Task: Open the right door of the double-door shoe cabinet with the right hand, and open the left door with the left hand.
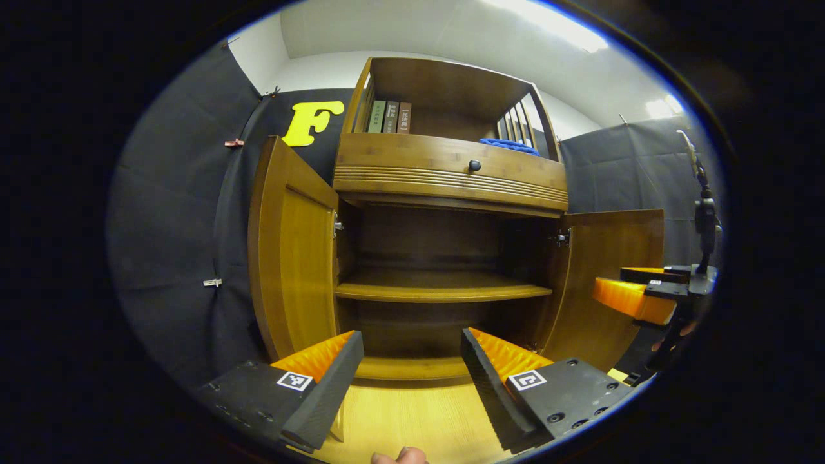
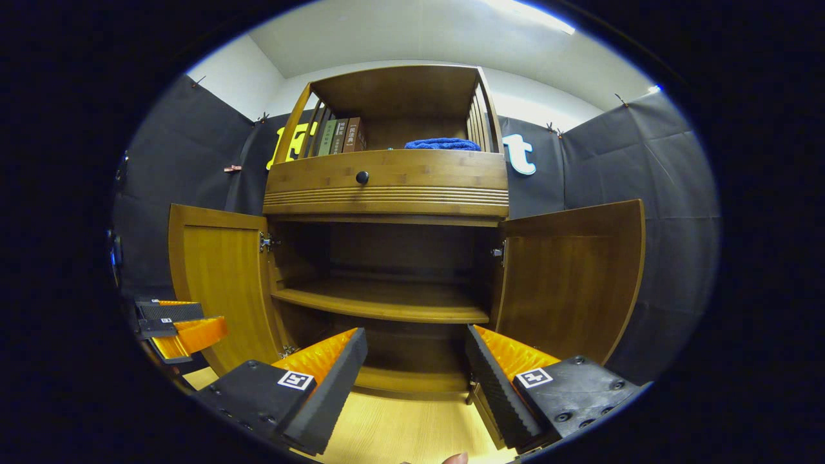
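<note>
Shoe cabinet [image 1: 445, 187] stands centre against the black booth wall, both lower doors swung wide. Left door [image 1: 293, 258] hangs open at the left, inner face showing; right door [image 2: 570, 277] hangs open at the right. Inside, one shelf [image 2: 380, 303] crosses the compartment, nothing on it. Above the doors a drawer front with a dark round knob [image 1: 474, 165]; on the top tier, books [image 1: 388, 116] stand at the far left and a blue cloth [image 2: 443, 144] lies right of them. Left gripper [image 1: 412, 361] sits near, in front of the cabinet over the light wood floor [image 1: 412, 419], fingers spread wide apart, holding nothing. Right gripper [image 2: 416, 361] likewise near the cabinet front, fingers spread wide, nothing between them; it also appears at the right edge of the left gripper view, apart from the right door.
</note>
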`<state>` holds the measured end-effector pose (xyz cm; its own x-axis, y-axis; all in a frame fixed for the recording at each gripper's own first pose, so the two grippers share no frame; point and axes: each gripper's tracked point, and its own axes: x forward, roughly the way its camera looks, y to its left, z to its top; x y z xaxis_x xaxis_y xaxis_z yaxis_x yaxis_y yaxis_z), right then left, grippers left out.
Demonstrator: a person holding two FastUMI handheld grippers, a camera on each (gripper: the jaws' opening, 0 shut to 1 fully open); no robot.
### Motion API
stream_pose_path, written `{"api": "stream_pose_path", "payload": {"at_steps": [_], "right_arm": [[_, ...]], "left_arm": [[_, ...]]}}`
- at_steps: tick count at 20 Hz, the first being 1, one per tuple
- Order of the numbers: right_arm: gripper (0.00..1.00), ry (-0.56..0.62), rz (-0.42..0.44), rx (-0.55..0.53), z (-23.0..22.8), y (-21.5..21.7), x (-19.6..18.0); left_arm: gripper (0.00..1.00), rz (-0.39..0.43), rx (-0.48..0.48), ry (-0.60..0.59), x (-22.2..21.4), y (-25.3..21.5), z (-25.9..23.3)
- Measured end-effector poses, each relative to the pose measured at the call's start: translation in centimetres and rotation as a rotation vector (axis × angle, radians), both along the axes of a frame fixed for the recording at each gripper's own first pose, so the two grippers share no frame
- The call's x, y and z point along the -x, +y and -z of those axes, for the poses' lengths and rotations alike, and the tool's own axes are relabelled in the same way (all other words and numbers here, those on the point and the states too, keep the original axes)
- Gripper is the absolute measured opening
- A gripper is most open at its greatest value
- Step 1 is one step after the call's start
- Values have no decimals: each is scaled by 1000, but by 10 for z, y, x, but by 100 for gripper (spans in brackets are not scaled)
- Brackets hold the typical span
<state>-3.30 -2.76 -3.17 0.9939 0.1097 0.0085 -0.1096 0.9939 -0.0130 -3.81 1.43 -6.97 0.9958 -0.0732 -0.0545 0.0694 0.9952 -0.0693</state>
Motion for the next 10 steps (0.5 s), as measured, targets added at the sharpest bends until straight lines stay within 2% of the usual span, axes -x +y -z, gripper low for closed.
{"api": "stream_pose_path", "payload": {"at_steps": [1,6,7,10], "right_arm": [[96,-2,4,0,0,-1,1],[96,-13,23,-2,-2,-5,2],[96,-12,25,-2,-2,-6,1],[98,-10,29,-6,-1,-7,-1]], "left_arm": [[94,-3,6,2,-3,-1,0],[97,-13,4,6,-7,2,1],[94,-8,9,9,-6,0,1],[95,-5,0,10,-7,0,3]]}}
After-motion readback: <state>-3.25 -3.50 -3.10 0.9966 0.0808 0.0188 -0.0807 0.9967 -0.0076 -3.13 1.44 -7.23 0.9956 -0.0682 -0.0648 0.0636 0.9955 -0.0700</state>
